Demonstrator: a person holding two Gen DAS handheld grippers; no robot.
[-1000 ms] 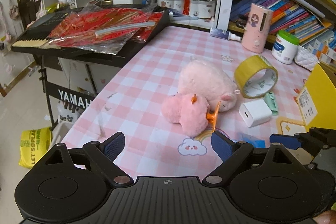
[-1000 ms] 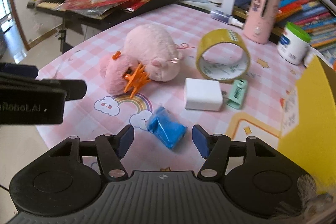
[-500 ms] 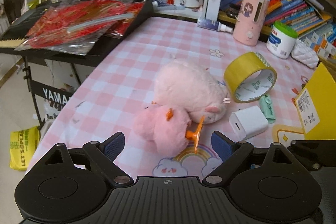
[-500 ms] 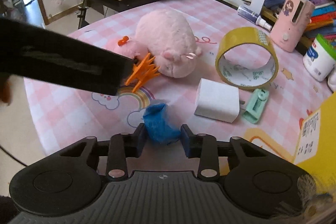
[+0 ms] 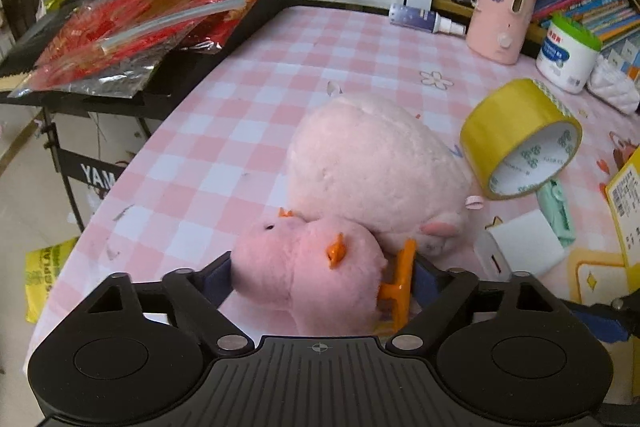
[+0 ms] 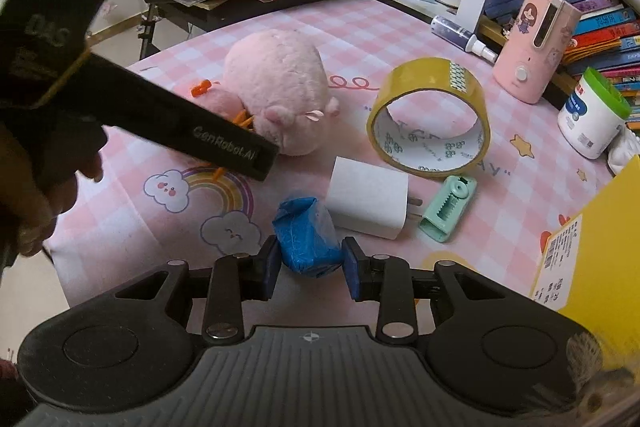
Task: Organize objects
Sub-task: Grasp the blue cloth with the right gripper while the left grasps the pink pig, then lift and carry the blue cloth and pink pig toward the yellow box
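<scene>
A small pink plush duck (image 5: 308, 267) with orange feet lies against a bigger pink plush pig (image 5: 376, 167) on the pink checked table (image 5: 248, 107). My left gripper (image 5: 320, 277) is open, its fingers on either side of the duck. My right gripper (image 6: 308, 263) is shut on a blue wrapped packet (image 6: 306, 237), held just above the table. In the right wrist view the left gripper's black body (image 6: 180, 131) covers most of the duck; the pig (image 6: 280, 87) shows behind it.
A yellow tape roll (image 6: 432, 119), a white charger (image 6: 368, 199) and a mint clip (image 6: 450, 207) lie to the right. A yellow box (image 6: 600, 247) stands at the right edge. A keyboard with red bags (image 5: 160, 23) stands left; shelves, a pink device (image 5: 504, 7) and a white jar (image 5: 568, 55) stand behind.
My left gripper has moved forward until its fingers flank the duck. My right gripper has closed on the blue packet and lifted it slightly.
</scene>
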